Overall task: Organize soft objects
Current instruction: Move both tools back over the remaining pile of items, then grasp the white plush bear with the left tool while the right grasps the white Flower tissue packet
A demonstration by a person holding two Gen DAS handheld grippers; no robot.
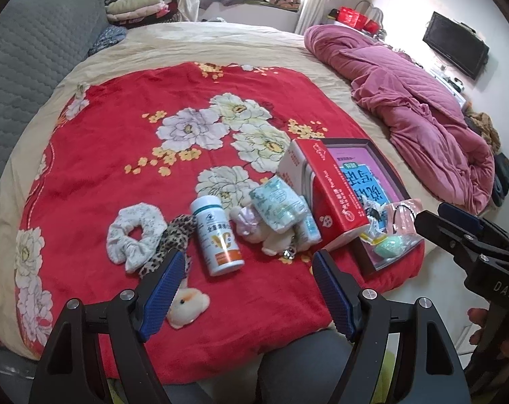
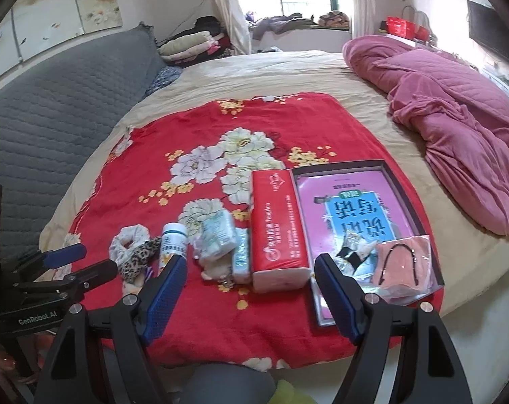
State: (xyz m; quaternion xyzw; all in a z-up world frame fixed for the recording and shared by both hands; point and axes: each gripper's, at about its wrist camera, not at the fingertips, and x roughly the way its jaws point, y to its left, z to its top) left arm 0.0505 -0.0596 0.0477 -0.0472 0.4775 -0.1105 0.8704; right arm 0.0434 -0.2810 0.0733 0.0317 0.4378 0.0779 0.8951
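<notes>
Red floral blanket (image 1: pixel 126 155) carries two scrunchies, white (image 1: pixel 133 235) and leopard (image 1: pixel 173 239), one bottle (image 1: pixel 217 235), one tissue pack (image 1: pixel 325 195); left gripper (image 1: pixel 246 289) and right gripper (image 2: pixel 251 296) gape wide, empty.

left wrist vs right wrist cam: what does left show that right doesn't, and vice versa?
Left wrist only: a small cream plush toy with an orange patch near the left gripper, and a mint-green egg-shaped item in the tray.

Right wrist only: a painted floral wall panel above the grey quilted headboard.

Both: red floral blanket, white scrunchie, white supplement bottle, red tissue pack, dark-rimmed tray, open right gripper.
</notes>
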